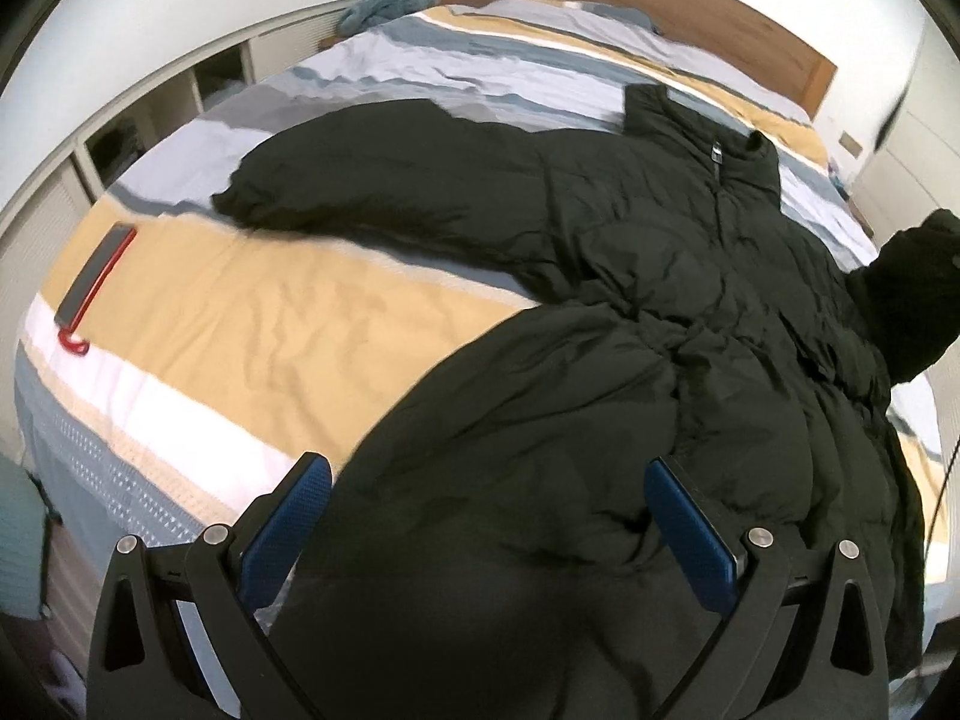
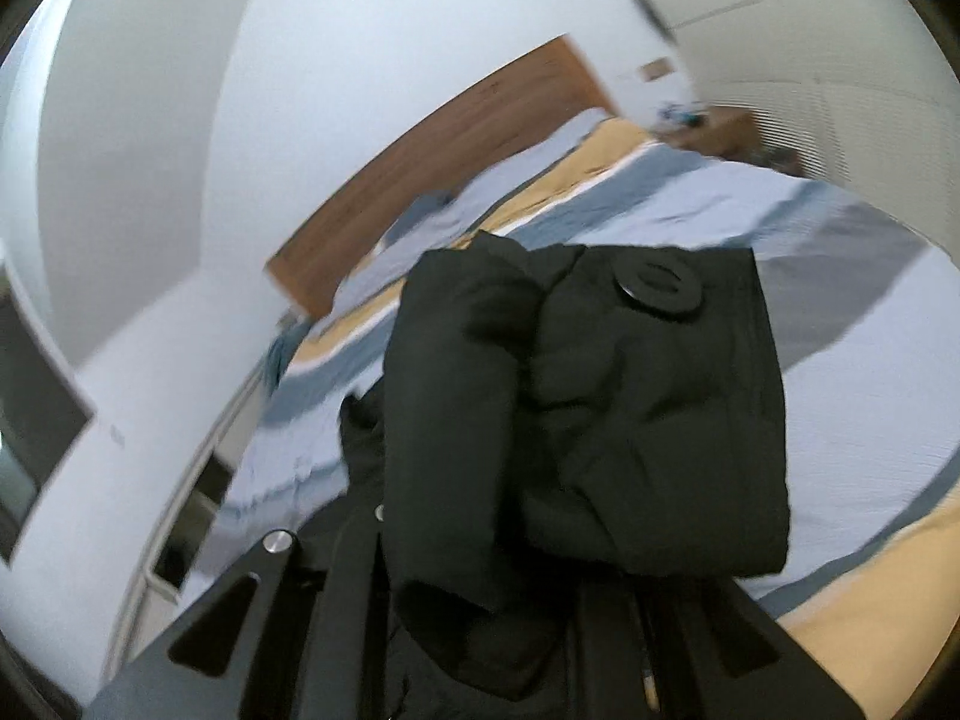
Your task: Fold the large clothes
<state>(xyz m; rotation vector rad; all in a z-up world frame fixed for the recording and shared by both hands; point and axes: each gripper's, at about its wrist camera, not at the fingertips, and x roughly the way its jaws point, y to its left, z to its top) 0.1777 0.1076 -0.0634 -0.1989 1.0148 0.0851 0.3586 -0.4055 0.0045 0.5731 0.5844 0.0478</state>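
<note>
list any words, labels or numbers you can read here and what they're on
None can be read.
Jacket: round patch on the sleeve, its marking too blurred to read.
Zip pull: too small to tell.
Phone on the bed: no text shows.

Home bedroom: striped bed (image 1: 240,324), wooden headboard (image 1: 660,6).

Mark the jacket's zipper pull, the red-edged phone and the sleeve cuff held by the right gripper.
zipper pull (image 1: 716,152), left wrist view, on the metal tab below the collar.
red-edged phone (image 1: 96,282), left wrist view, on its dark face.
sleeve cuff (image 2: 600,420), right wrist view, on the bunched black fabric.
</note>
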